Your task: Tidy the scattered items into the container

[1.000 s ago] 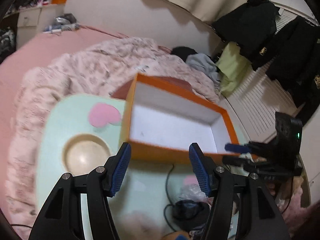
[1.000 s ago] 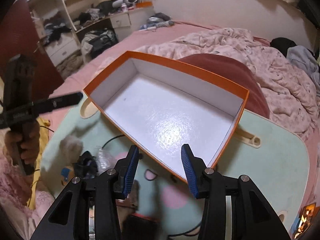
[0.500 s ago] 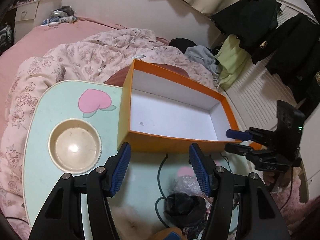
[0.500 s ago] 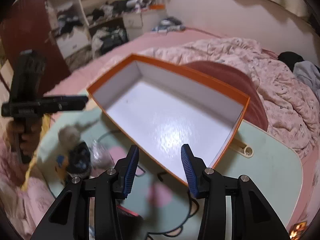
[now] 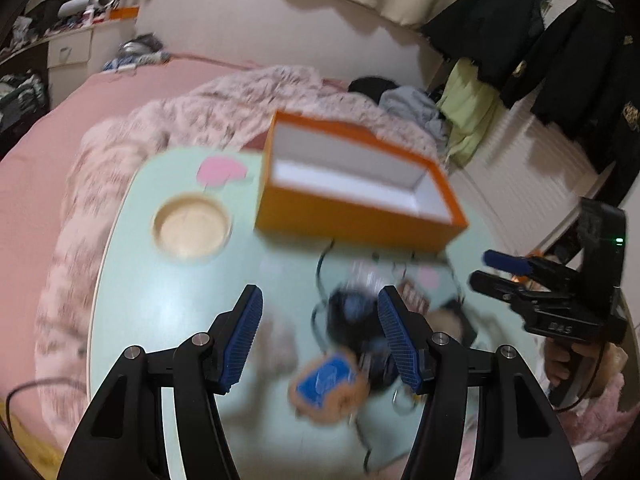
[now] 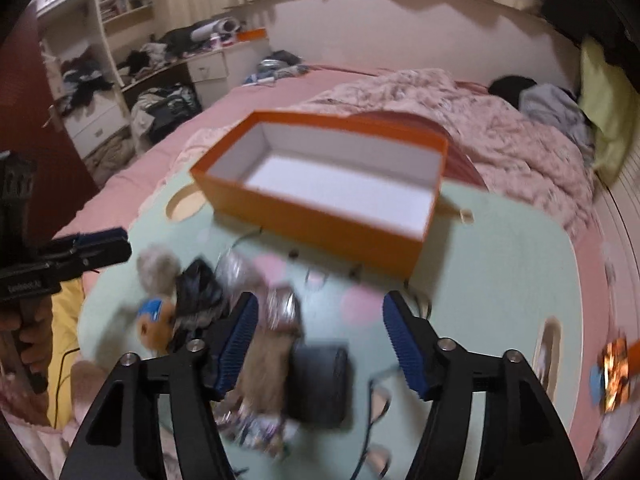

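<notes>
An empty orange box with a white inside point(image 5: 360, 200) point(image 6: 328, 196) sits at the far side of a mint-green table point(image 5: 168, 292) point(image 6: 500, 280). A blurred pile of small items lies in front of it: a black bundle point(image 5: 352, 316) point(image 6: 200, 292), a brown plush with a blue patch point(image 5: 328, 376) point(image 6: 154, 320), a black round case point(image 6: 320, 380), a grey fluffy ball point(image 6: 158, 266), a shiny wrapper point(image 6: 280, 304) and a black cable point(image 5: 320, 268). My left gripper point(image 5: 320, 336) is open above the pile. My right gripper point(image 6: 320, 340) is open above the black case.
A round cup recess point(image 5: 192, 228) and a pink peach print point(image 5: 220, 170) mark the table's left part. A pink quilt point(image 6: 460, 120) covers the bed behind. Dark coats point(image 5: 560, 52) hang at the right. Cluttered shelves point(image 6: 120, 60) stand at the left.
Both grippers have pulled back and tilted down from over the box toward the pile of items. The box now sits farther off in both views. Both views are blurred by motion.
</notes>
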The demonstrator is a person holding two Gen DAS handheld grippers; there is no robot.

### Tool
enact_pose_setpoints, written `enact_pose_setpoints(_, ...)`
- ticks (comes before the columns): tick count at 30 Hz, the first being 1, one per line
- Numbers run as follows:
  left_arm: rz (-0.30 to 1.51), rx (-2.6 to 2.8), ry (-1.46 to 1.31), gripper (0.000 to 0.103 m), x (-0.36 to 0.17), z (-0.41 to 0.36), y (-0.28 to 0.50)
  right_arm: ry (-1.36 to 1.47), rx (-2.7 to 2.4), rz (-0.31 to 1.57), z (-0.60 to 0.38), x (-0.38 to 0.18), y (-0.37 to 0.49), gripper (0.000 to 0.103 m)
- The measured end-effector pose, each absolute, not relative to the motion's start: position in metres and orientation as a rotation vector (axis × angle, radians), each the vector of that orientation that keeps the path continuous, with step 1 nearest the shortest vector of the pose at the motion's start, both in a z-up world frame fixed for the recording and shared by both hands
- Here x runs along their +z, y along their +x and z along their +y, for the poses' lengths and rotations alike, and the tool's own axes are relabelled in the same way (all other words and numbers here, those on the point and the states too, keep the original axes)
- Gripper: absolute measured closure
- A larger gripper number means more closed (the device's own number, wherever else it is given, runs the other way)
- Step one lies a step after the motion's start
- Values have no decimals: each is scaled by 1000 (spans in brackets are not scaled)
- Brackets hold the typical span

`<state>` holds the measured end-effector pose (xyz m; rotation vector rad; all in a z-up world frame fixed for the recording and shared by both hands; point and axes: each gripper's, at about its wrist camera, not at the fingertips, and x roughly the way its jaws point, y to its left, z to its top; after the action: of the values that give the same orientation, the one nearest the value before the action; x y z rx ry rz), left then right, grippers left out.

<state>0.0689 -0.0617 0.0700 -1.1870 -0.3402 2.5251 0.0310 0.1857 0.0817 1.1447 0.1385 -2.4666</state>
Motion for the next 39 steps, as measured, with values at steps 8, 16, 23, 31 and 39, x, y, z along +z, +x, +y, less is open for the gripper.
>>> enact_pose_setpoints(8, -376, 2498, -1226, 42, 36, -67, 120, 1205, -2637, 32, 212, 50, 107, 26)
enact_pose_setpoints(16, -163, 2474, -1217, 42, 30, -31, 131, 1385, -2601, 137, 200, 28, 111, 26)
enact_pose_setpoints(23, -70, 2555, -1176, 26, 21, -20, 130, 1428, -2555, 176, 195, 15, 103, 9)
enact_pose_setpoints(31, -56, 2567, -1167, 24, 21, -16, 131, 1428, -2545, 187, 196, 13, 103, 1)
enact_pose_setpoints(39, -91, 2532, -1210, 22, 22, -18, 126, 1426, -2524, 200, 195, 15, 97, 0)
